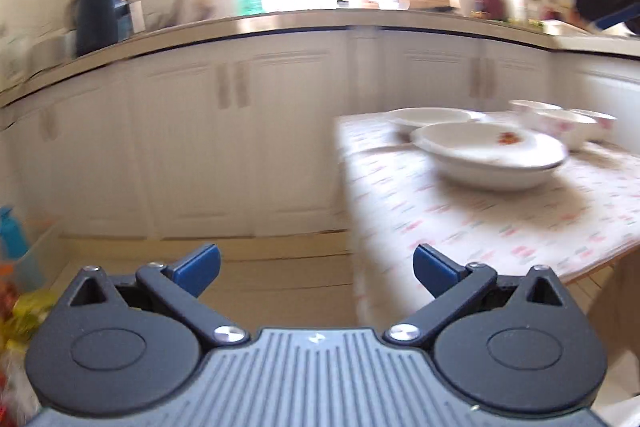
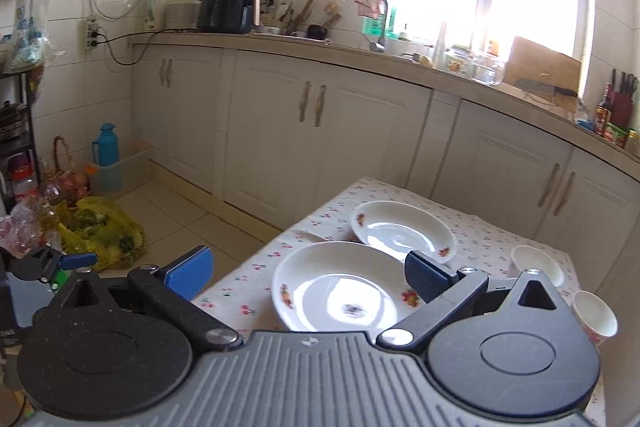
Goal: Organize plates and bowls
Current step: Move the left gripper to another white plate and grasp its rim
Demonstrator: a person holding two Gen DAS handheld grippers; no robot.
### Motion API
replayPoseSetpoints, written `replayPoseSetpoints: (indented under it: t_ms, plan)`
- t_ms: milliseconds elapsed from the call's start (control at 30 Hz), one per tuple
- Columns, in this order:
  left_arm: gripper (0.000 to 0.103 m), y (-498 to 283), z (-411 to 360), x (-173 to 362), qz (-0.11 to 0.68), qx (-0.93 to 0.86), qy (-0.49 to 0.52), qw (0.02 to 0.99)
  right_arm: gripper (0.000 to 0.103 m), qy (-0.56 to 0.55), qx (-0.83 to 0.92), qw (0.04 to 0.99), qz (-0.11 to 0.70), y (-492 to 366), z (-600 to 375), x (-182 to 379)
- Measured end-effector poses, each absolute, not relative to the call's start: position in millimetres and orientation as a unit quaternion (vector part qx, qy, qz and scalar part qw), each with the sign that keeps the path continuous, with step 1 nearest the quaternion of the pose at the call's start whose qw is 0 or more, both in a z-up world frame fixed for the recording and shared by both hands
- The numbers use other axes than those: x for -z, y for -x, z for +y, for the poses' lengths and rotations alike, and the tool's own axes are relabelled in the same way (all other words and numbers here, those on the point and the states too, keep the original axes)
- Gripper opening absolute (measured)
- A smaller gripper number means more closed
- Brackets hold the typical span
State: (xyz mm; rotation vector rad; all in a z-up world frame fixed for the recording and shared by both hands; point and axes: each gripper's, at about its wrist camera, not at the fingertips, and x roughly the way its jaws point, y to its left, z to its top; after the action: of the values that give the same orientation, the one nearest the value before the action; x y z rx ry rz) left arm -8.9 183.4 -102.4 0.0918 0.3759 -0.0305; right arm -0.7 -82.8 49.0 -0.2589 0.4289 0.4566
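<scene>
Black and ribbed grey, the right claw [image 2: 308,273] sits nearest, its blue rubbery pads spread wide with nothing between them. Just past it is a big round white plate [image 2: 340,291], shiny and smooth, with small fruit pictures on its rim. A second white plate [image 2: 404,231] lies a bit farther and to the right, very close to the first. Two small white bowls [image 2: 538,263] sit at the right side. All rest on the bench [image 2: 256,273], which wears a thin cloth dotted with tiny cherries.

In the left wrist view, the left claw [image 1: 316,269] is also wide and empty, low over the floor at the bench's near left edge. That view is blurry. The plates show up to the right, and three little bowls [image 1: 560,121] stand in a bunch at the far right of the bench. Pale cupboard doors [image 2: 276,139] with long handles run along the far wall.
</scene>
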Motion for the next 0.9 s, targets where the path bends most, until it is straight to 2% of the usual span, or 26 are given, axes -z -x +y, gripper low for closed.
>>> replayPoseSetpoints:
  t_ms: [167, 467, 733, 900]
  plan:
    - [0.102, -19.6, 144.5, 62.8, 0.195, 0.115, -0.071, 0.971, 0.103, 0.124, -0.174, 0.949, 0.233, -24.2, -124.2, -35.8]
    - [0.102, -124.5, 95.1, 10.4, 0.264, 0.17, -0.096, 0.945, 0.103, 0.126, -0.191, 0.938, 0.259, -89.8, -158.5, -17.1]
    - [0.102, -239.0, 78.8, 2.2, 0.338, 0.165, -0.086, 0.922, 0.103, 0.12, -0.226, 0.923, 0.288, -163.7, -166.6, -16.6]
    - [0.102, -290.3, 71.3, 6.0, 0.357, 0.157, -0.077, 0.918, 0.103, 0.164, -0.234, 0.909, 0.303, -209.9, -165.6, -11.5]
